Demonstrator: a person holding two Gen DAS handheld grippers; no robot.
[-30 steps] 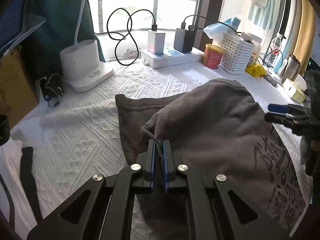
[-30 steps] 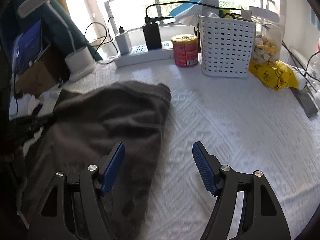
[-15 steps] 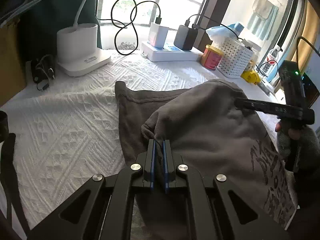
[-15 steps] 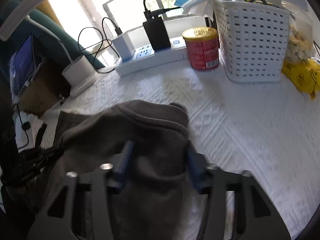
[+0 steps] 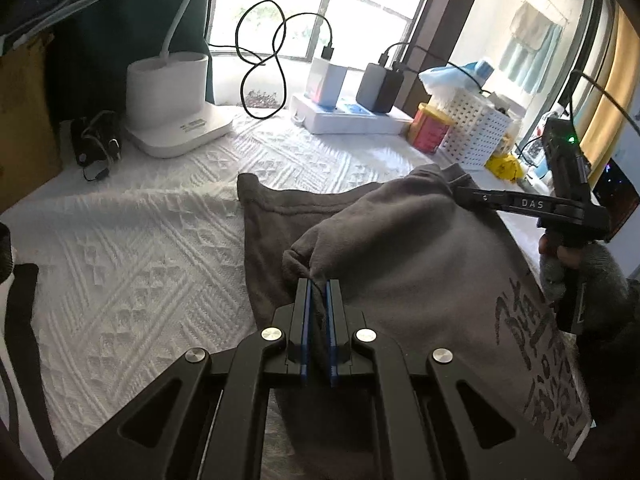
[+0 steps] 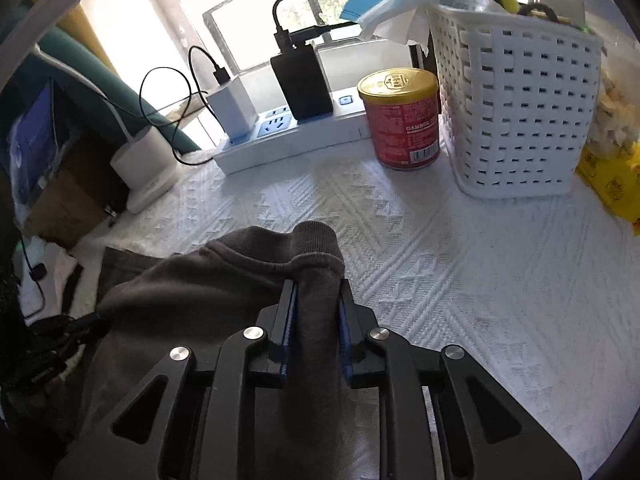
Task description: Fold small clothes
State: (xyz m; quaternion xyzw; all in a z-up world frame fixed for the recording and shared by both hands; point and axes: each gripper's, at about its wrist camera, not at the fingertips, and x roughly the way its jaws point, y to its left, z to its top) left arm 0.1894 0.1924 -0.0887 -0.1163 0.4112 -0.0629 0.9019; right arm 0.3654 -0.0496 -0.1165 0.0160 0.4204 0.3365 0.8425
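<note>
I am pinching the grey garment [image 5: 420, 264], which is lying on the white cloth [image 5: 140, 248], with my left gripper [image 5: 319, 292] while my right gripper [image 6: 316, 300], jaws just closing, is clamping its far hem, readying a two-cornered fold.

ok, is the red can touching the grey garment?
No, the red can stands by the white basket, with bare white cloth between it and the grey garment.

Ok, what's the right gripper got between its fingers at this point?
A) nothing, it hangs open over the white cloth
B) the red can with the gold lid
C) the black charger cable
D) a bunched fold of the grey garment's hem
D: in the right wrist view the right gripper, whose fingers have just been closing, pinches a thick hemmed fold of the grey garment.
</note>
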